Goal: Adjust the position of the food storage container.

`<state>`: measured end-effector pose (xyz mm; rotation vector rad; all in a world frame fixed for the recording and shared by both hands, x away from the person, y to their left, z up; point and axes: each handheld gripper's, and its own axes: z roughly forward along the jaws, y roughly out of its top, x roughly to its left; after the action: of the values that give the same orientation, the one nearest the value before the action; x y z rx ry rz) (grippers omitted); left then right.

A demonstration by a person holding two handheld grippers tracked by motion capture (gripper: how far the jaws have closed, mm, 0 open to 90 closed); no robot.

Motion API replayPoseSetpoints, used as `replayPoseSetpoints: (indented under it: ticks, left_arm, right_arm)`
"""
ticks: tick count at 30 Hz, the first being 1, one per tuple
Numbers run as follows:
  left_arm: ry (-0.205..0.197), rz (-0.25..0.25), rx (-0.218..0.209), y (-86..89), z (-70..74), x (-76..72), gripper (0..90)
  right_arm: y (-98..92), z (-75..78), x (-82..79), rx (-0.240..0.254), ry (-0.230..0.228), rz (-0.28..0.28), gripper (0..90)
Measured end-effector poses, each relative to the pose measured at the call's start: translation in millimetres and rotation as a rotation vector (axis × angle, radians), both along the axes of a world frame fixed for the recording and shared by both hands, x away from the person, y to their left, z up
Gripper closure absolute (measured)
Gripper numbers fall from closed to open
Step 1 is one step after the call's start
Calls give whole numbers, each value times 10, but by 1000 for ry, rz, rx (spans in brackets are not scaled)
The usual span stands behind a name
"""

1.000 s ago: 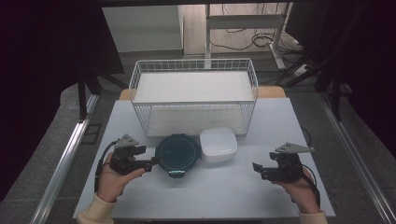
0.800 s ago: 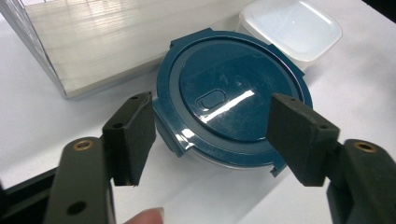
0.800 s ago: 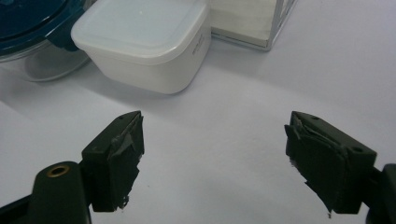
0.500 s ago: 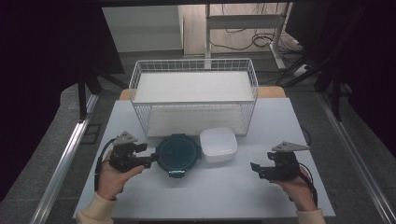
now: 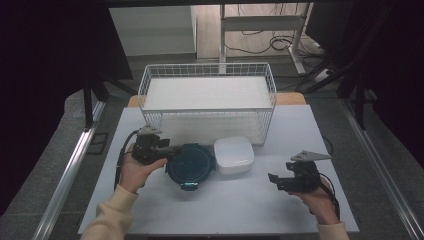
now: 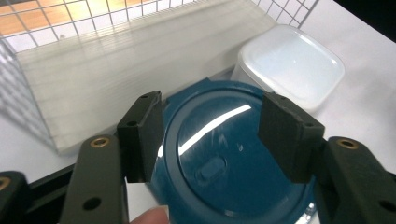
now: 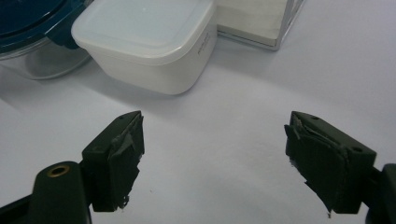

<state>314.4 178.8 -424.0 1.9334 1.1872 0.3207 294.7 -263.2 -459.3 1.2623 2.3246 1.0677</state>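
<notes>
- Closing on the round container [image 6: 233,158], the left tool [image 6: 212,135] has just been narrowing its jaws; they stand part spread, one at each side of the teal lid [image 5: 190,162], and the pads do not yet visibly press on it.
- Directly ahead of and below the left tool, the container sits on the worktop [image 5: 235,205]; its clear lower body shows at the upper left of the right gripper view [image 7: 42,58].
- Judged handling: the lid is glossy, hard plastic and likely slippery to flat pads. The body looks like glass or stiff clear plastic, so expect moderate weight and treat it as breakable.
- Recommended hold: across the raised outer rim of the lid, pads on opposite sides, clear of the small latch tab [image 5: 189,186] at its near edge. A grip on the lid alone may lift only the lid if the latches are loose.
- Just beyond the container, to the far right of the left tool, a white square box [image 6: 289,65] stands touching or nearly touching it; the wire basket [image 5: 207,87] lies behind both.
- Left hand [image 5: 136,170]: forearm enters from the near edge, tool level and pointed across the worktop toward the container.
- Right tool [image 7: 212,158]: jaws spread wide over bare worktop, holding nothing, well apart from the container; the right hand [image 5: 315,197] rests low near the front edge.
</notes>
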Motion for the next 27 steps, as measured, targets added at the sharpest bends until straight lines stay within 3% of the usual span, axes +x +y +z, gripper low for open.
replayPoseSetpoints:
  ticks: [5,15,20,27]
  left_arm:
    - [17,-8,11,-71,-18,186,439]
    - [43,-14,23,-134,-53,395,512]
    - [82,-15,27,-186,-156,533,619]
    - [67,-8,68,-281,-282,669,792]
  right_arm:
    - [-7,30,-6,6,-8,-4,195]
    - [1,2,5,-8,0,-7,196]
    - [-17,-9,15,-10,8,-19,196]
    - [-23,-26,22,-14,13,-23,196]
